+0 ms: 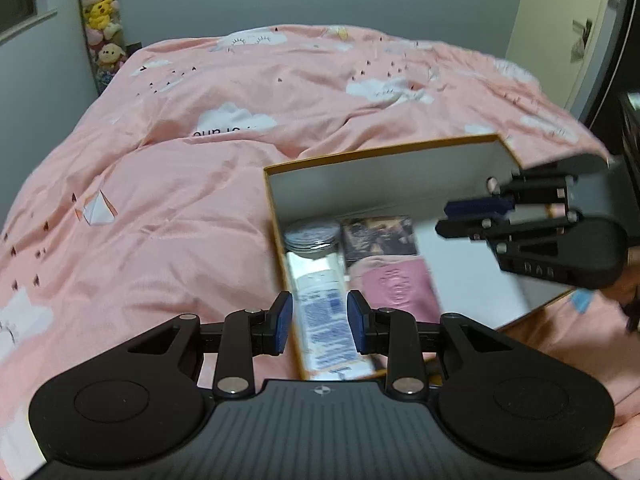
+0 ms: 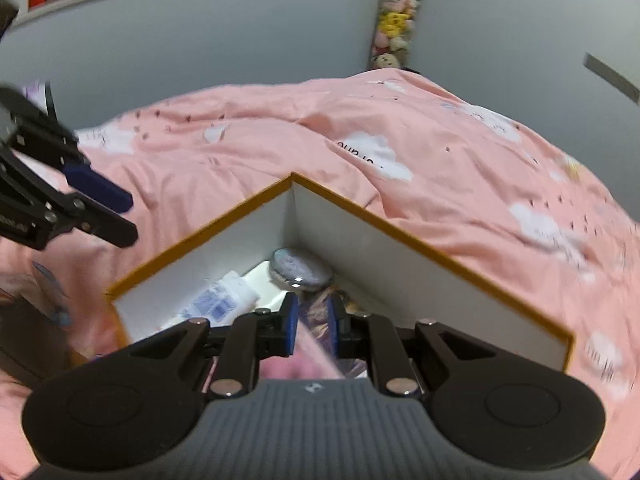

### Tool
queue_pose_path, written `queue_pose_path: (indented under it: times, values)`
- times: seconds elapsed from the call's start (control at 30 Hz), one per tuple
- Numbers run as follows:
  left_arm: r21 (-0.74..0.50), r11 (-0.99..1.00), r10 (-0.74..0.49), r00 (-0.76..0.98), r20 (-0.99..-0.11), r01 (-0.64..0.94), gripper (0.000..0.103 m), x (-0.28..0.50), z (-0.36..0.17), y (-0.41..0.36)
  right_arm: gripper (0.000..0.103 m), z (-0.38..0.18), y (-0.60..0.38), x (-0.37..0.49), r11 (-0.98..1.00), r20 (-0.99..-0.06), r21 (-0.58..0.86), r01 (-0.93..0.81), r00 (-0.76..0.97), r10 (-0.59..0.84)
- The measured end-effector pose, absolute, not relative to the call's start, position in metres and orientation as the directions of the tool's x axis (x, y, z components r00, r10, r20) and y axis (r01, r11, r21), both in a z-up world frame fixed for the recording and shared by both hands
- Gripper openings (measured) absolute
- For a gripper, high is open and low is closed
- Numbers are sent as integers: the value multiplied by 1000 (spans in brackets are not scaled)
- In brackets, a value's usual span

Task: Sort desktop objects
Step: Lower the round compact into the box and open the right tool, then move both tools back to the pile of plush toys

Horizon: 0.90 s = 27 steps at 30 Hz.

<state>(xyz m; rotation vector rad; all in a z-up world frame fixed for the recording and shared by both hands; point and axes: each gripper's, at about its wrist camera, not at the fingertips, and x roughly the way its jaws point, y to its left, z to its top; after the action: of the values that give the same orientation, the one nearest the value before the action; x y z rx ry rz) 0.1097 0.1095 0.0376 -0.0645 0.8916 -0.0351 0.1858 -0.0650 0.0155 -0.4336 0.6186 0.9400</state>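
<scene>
Your left gripper [image 1: 316, 322] hovers over the box [image 1: 384, 152] on the bed [image 1: 168, 184], fingers partly spread and empty. Your right gripper [image 2: 312, 326] has its fingers pressed nearly together, gripping nothing you can see. In the box lie a white tube [image 1: 324, 312], a round tin [image 1: 310, 234] and a pink pouch [image 1: 396, 284].
</scene>
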Motion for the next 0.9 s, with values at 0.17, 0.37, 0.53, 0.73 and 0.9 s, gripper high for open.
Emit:
queue_pose_path:
  times: [0.17, 0.37, 0.53, 0.73, 0.9]
  values:
    - [-148, 989, -96, 648, -755, -26, 35, 86, 44, 101, 16, 25, -91, 151, 596, -622, 11, -803, 461, 633]
    - [-174, 984, -104, 641, -760, -47, 35, 56, 34, 88, 23, 17, -117, 116, 664, -619, 161, -730, 449, 644]
    - [-77, 997, -66, 598, -799, 7, 35, 35, 22, 68, 26, -4, -124, 96, 688, -660, 262, -677, 395, 639]
    - [56, 992, -13, 538, -843, 111, 35, 19, 11, 49, 34, -27, -115, 76, 678, -710, 287, -677, 325, 625]
    - [201, 943, 49, 486, -873, 266, 36, 11, 6, 37, 34, -32, -109, 66, 622, -711, 299, -724, 266, 651]
